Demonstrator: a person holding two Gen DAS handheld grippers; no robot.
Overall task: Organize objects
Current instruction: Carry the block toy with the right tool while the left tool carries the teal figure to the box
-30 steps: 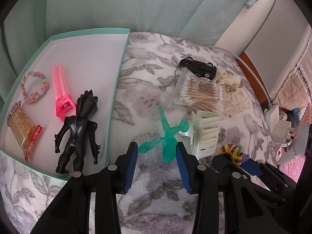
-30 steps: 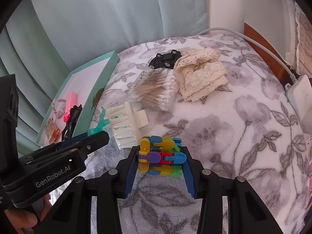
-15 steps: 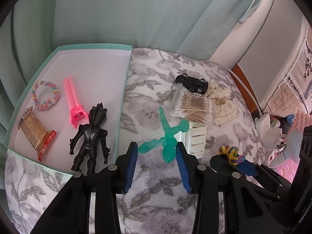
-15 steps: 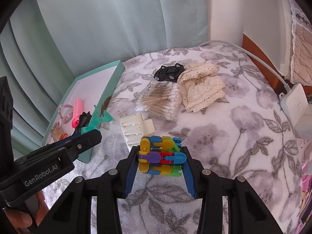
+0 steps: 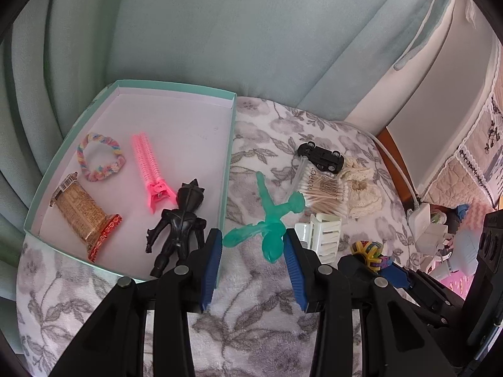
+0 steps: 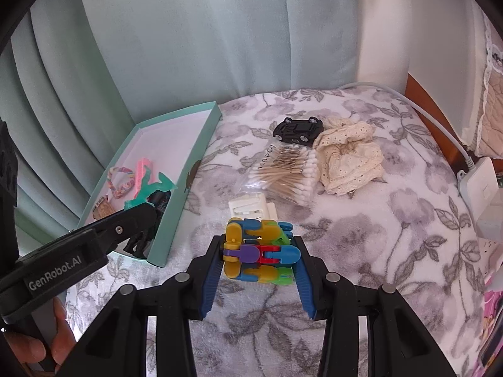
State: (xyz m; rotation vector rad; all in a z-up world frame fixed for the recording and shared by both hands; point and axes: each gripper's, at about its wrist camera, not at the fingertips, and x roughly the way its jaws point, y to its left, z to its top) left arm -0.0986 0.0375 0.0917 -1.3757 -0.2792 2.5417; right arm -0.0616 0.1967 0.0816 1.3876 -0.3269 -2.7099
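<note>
My left gripper is shut on a translucent green figure, which hangs off the bed. In the right wrist view that green figure sits above the near end of the teal tray. My right gripper is shut on a multi-coloured block toy, held above the floral blanket. The block toy also shows at the lower right of the left wrist view. The teal tray holds a black figure, a pink comb clip, a rainbow hair tie and a snack bar.
On the blanket lie a white hair claw, a bag of cotton swabs, a black toy car and a cream lace scrunchie. A white power adapter with its cable sits at the right edge. A curtain hangs behind.
Both grippers have risen with their objects. The left one has carried the green figure leftward, from beside the white hair claw to over the tray's near end.
</note>
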